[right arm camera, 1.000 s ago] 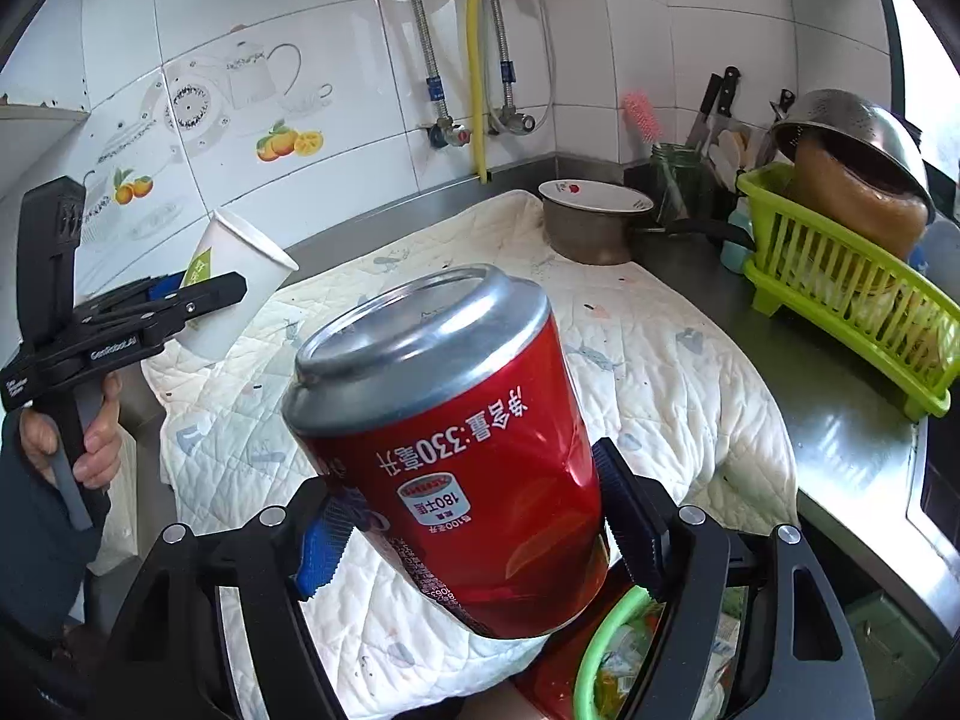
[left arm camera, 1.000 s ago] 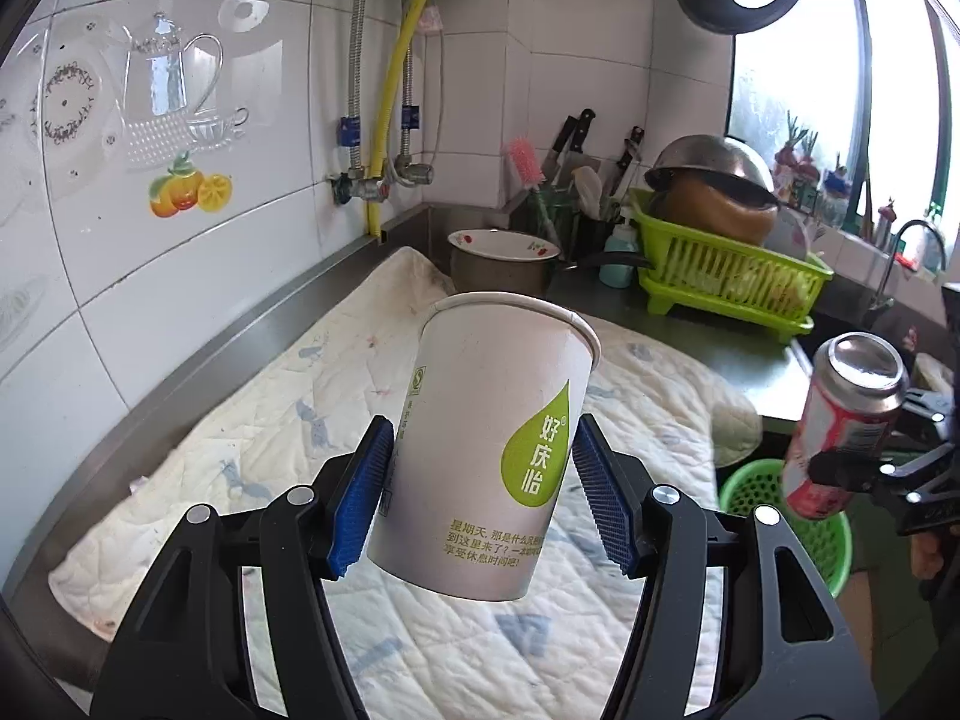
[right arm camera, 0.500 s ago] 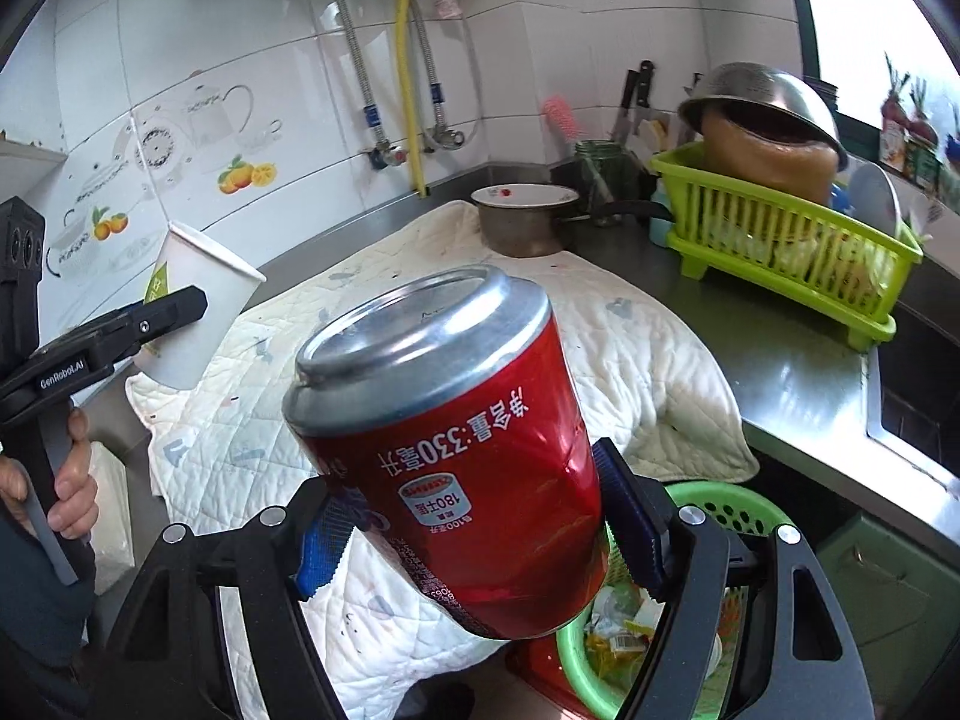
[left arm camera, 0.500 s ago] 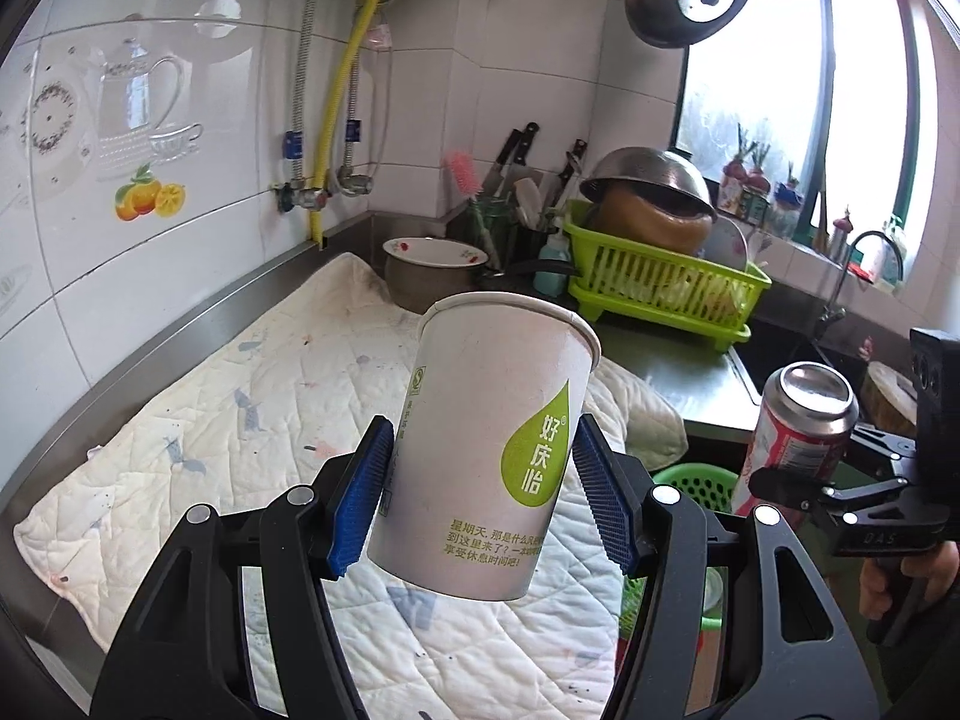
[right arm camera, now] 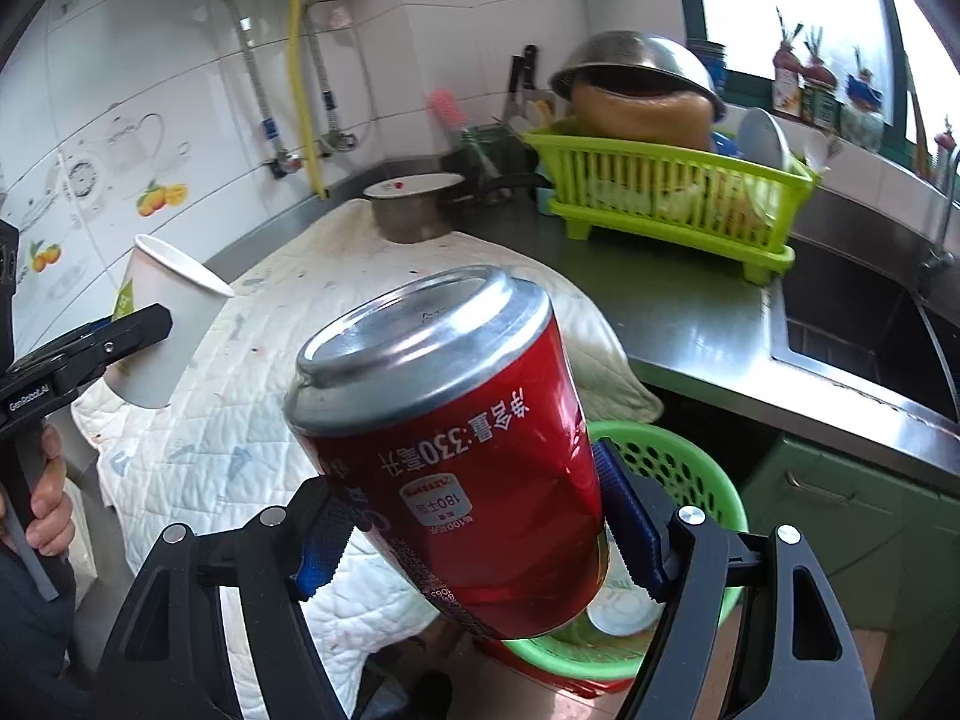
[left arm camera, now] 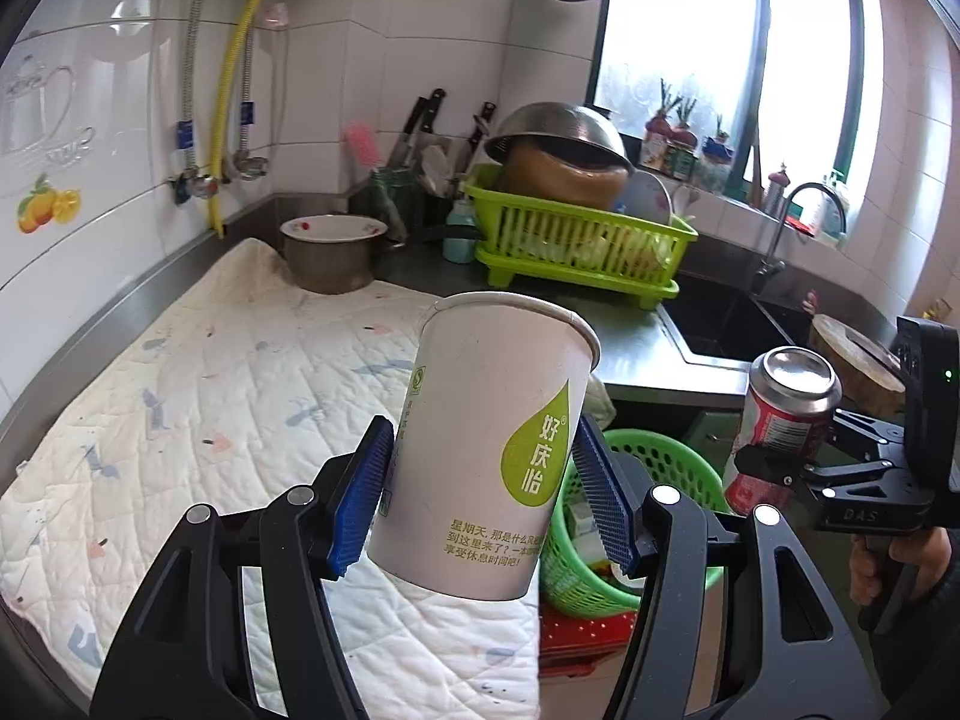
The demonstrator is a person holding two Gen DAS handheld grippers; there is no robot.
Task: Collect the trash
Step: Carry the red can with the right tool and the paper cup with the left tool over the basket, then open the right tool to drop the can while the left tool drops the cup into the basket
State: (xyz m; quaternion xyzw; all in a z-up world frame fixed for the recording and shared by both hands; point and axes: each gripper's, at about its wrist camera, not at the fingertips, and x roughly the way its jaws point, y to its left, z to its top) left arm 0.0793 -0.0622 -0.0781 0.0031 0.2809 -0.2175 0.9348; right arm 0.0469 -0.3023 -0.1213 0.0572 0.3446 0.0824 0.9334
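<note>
Green bin [left arm camera: 660, 468] now nearer; fingers clamp paper cup [left arm camera: 492, 450] and can [right arm camera: 456, 444] beside steel counter [right arm camera: 690, 312].

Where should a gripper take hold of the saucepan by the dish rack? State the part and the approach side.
Grip the saucepan's dark handle, coming from above. It juts sideways toward the green dish rack, clear of the quilted mat; the round body looks too wide for the jaws.

I see white tiled walls [left arm camera: 456, 30] | steel counter [right arm camera: 690, 312] | quilted cloth [left arm camera: 198, 372] | sink [right arm camera: 852, 324] under bright window [left arm camera: 678, 30] | green cabinet [right arm camera: 852, 498] | daylight from right
</note>
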